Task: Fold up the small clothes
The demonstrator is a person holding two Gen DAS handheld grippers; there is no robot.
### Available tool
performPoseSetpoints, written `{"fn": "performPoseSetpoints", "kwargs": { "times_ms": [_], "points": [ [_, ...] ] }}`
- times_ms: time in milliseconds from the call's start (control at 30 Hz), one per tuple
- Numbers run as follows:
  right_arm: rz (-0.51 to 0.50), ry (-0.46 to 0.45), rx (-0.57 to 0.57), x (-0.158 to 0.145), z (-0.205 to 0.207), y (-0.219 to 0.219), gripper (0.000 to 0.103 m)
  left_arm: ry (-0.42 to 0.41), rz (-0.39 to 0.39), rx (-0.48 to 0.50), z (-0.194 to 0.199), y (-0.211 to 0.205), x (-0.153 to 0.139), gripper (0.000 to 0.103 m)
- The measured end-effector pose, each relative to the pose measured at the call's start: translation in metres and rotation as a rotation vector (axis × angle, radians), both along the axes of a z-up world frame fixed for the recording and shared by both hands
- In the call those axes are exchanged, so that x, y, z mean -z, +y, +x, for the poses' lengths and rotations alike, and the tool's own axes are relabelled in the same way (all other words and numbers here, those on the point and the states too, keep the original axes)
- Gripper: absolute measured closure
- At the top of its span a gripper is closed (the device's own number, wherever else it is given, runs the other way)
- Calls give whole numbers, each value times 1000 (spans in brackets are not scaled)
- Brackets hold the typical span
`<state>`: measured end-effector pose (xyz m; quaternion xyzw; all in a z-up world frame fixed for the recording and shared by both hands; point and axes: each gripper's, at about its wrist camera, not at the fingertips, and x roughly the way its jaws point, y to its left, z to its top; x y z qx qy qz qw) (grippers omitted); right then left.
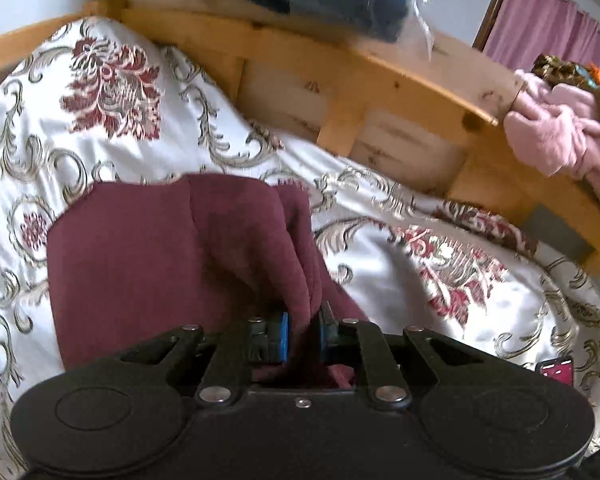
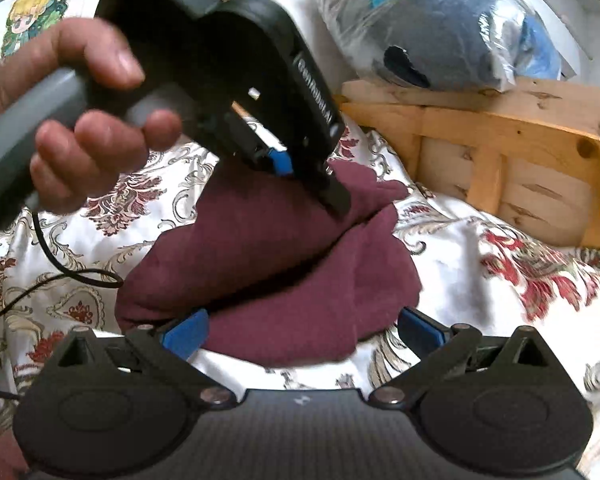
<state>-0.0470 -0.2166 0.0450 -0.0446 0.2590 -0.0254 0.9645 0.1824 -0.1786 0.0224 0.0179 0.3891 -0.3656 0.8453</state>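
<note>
While the left hand-held gripper (image 1: 303, 334) has its blue pads pinched narrow on a fold of the maroon garment (image 1: 172, 248), the cloth bunches up right between its fingers and trails ahead onto the floral bedspread (image 1: 112, 92). Meanwhile the right hand-held gripper (image 2: 300, 330) sits with its jaws spread wide, gripping nothing, garment lying just ahead between them. Wooden bed frame (image 2: 500, 152) beyond, with a pink cloth (image 1: 556, 132) draped over it

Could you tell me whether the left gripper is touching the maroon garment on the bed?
Touching. In the left wrist view, the left gripper has a fold of the maroon garment pinched between its blue pads, with no gap visible.
</note>
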Motion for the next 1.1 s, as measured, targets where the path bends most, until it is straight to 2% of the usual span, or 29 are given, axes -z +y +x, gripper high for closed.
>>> {"fn": "performPoseSetpoints", "kwargs": {
  "times_ms": [100, 167, 233, 300, 367, 500, 600, 733, 833, 1100],
  "points": [
    [12, 12, 18, 3, -5, -5, 0, -10, -6, 3, -3, 1, 2, 83],
    [28, 30, 39, 8, -7, -8, 0, 2, -42, 9, -3, 3, -1, 73],
    [52, 44, 62, 13, -7, -12, 0, 24, -75, 19, -2, 6, -2, 55],
    [63, 51, 76, 16, -10, -13, 0, 20, -90, 24, -5, 6, -3, 53],
    [71, 53, 77, 19, -16, -11, 0, -21, -65, 30, -11, 4, -5, 52],
    [65, 62, 64, 22, -17, -10, 0, -94, -71, 52, -25, 5, -13, 23],
    [54, 71, 64, 23, -16, -8, 0, -135, -73, 32, -30, 11, -21, 13],
    [48, 89, 50, 25, -12, -6, 0, -155, -12, 7, -31, 25, -27, 7],
    [40, 101, 43, 26, -11, -3, 0, -181, 1, -21, -32, 45, -31, 3],
    [-13, 119, 47, 29, -8, 6, 0, -171, 58, -133, -44, 99, -22, 1]
  ]
}}
